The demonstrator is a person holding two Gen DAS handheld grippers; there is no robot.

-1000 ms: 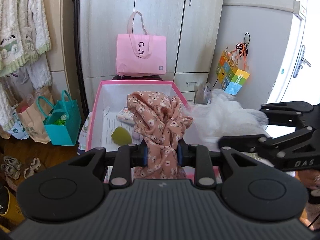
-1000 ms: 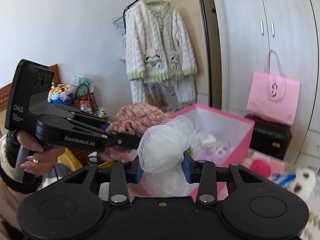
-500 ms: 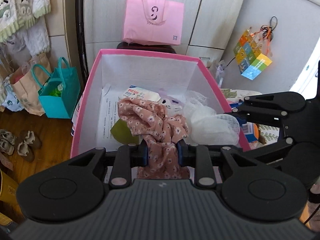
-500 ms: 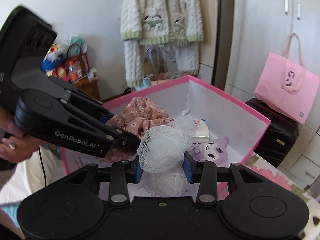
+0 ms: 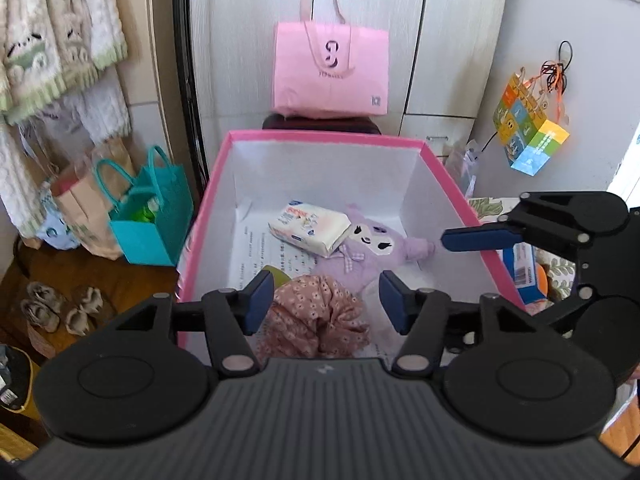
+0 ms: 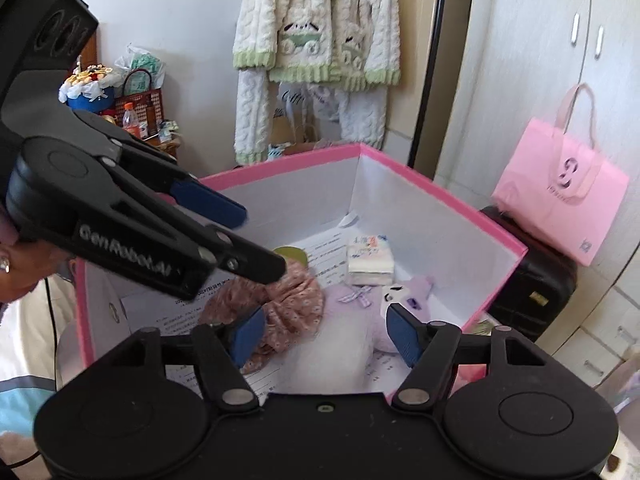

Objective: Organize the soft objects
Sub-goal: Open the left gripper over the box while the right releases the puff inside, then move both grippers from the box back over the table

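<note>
A pink box (image 5: 320,136) with white walls holds a tissue pack (image 5: 308,230), a purple plush (image 5: 360,252) and a printed sheet. My left gripper (image 5: 326,300) hovers over its near end with its jaws opening. The floral pink cloth (image 5: 316,320) lies loose on the box floor under the gap, and neither pad touches it. My right gripper (image 6: 326,336) is over the same box, its jaws opening too. A blurred white mesh ball (image 6: 332,354) sits just below them, free of both pads. The left gripper (image 6: 240,236) reaches in from the left beside it.
A pink tote bag (image 5: 330,68) stands on a black suitcase (image 6: 528,288) behind the box, against the wardrobe. On the floor at the left are a teal bag (image 5: 148,220) and shoes (image 5: 60,308). Cream cardigans (image 6: 316,40) hang at the back. A colourful cube (image 5: 528,136) hangs at the right.
Both grippers came forward and down over the pink box, then opened. The floral cloth left the left gripper and the white mesh ball left the right one; both are now in the box.
</note>
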